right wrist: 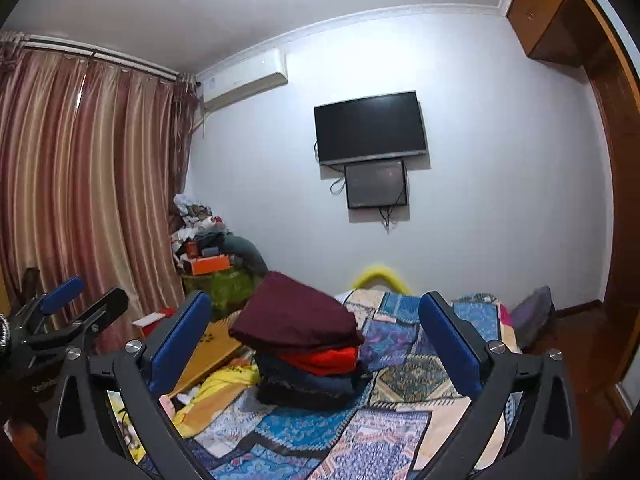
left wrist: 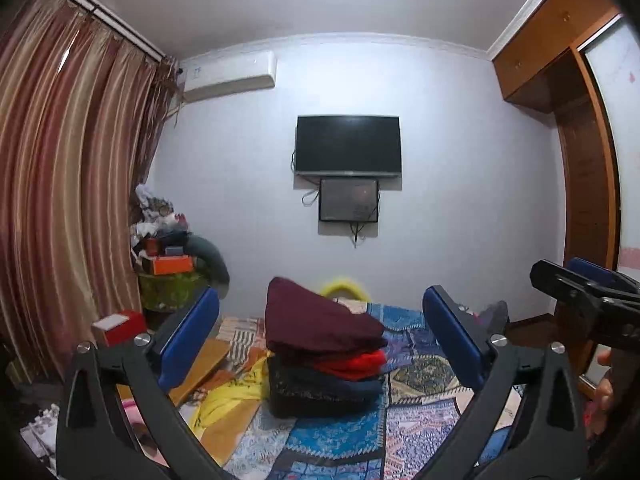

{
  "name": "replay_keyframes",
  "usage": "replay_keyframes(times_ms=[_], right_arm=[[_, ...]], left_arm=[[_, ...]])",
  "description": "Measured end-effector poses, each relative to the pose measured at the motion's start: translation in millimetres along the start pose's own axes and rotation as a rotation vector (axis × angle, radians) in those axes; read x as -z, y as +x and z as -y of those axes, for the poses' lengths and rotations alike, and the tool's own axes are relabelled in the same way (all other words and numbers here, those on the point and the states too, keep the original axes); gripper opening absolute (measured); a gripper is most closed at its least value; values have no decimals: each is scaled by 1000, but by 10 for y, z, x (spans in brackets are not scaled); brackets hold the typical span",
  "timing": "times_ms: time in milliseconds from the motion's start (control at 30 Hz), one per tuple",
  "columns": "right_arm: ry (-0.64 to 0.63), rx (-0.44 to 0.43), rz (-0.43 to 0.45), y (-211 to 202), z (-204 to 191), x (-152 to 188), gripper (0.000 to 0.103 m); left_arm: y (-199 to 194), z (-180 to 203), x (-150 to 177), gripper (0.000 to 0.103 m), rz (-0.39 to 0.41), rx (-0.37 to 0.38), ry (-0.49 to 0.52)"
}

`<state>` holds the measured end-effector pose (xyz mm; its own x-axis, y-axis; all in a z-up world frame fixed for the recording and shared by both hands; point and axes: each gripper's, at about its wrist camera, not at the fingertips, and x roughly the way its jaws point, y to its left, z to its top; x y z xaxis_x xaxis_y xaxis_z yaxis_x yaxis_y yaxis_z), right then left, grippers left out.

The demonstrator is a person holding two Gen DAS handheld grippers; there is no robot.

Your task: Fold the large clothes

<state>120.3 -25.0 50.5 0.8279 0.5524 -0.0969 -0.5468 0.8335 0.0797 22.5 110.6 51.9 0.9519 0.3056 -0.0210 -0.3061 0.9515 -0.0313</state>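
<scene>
A stack of folded clothes [left wrist: 324,364] sits on the patchwork bedspread [left wrist: 344,436]. A maroon garment [left wrist: 320,322] lies on top, tilted, over red, dark blue and black pieces. The stack also shows in the right wrist view [right wrist: 308,356]. My left gripper [left wrist: 320,336] is open and empty, held above the bed in front of the stack. My right gripper [right wrist: 316,340] is open and empty too, at about the same distance. The right gripper shows at the right edge of the left wrist view [left wrist: 580,288], and the left gripper at the left edge of the right wrist view [right wrist: 76,308].
A yellow cloth [left wrist: 228,400] and a wooden board [left wrist: 204,364] lie left of the stack. A cluttered pile with an orange box [left wrist: 170,266] stands by the curtain [left wrist: 60,184]. A TV [left wrist: 347,146] hangs on the far wall; a wardrobe [left wrist: 580,168] stands right.
</scene>
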Motion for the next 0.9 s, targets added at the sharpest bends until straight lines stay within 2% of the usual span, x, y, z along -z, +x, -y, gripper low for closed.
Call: replay_keyframes(times_ms=[433,900], right_arm=[[-21,5,-31,-30,-43,98,103],[-32,1,-54,-77,-37,125,103]], left_arm=[[18,-58,120,102,-23,-14,-33],[25,18,175,102,-36,-2,-9]])
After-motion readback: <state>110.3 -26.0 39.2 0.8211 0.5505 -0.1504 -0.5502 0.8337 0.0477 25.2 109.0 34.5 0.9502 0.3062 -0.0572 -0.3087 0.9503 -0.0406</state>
